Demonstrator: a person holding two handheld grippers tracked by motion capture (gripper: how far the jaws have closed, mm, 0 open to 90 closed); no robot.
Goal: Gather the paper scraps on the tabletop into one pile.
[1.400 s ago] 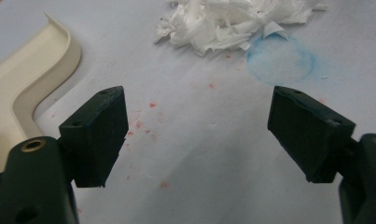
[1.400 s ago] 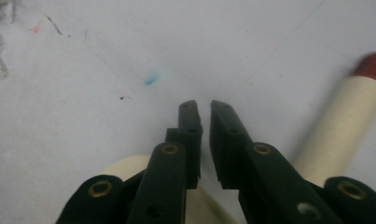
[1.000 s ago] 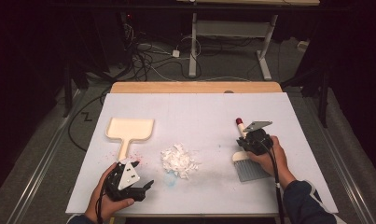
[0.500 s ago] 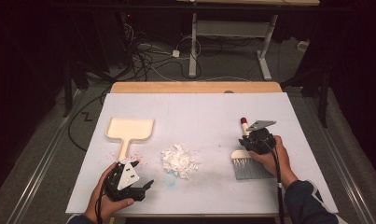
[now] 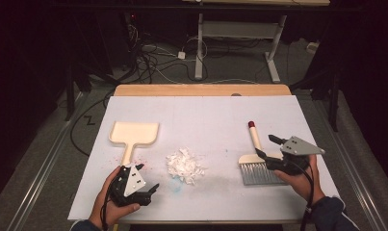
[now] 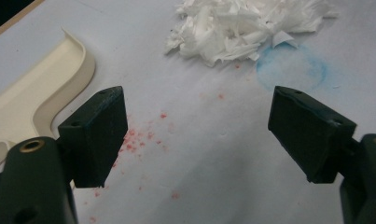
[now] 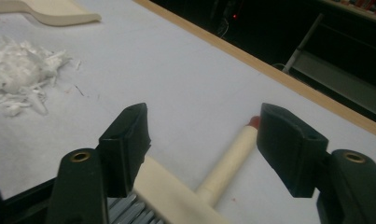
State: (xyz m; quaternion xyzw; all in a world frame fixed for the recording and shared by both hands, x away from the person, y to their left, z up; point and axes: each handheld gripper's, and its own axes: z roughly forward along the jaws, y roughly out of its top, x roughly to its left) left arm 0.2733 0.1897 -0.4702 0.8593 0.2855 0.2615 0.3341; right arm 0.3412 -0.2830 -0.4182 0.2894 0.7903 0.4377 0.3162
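High view: right gripper [image 5: 268,147] jaws spread, over brush [image 5: 255,161] on white table [image 5: 206,115]; left gripper [image 5: 146,180] at near edge, by dustpan [image 5: 132,134] handle; paper shreds [image 5: 184,165] between. Left gripper view: jaws wide, empty, shreds ahead. Right gripper view: jaws wide, brush handle [image 7: 227,163] between, not clamped

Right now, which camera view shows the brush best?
The high view: the whole brush shows, red-tipped handle to grey bristles. The right gripper view gives only its handle and part of the head, between the open right gripper.
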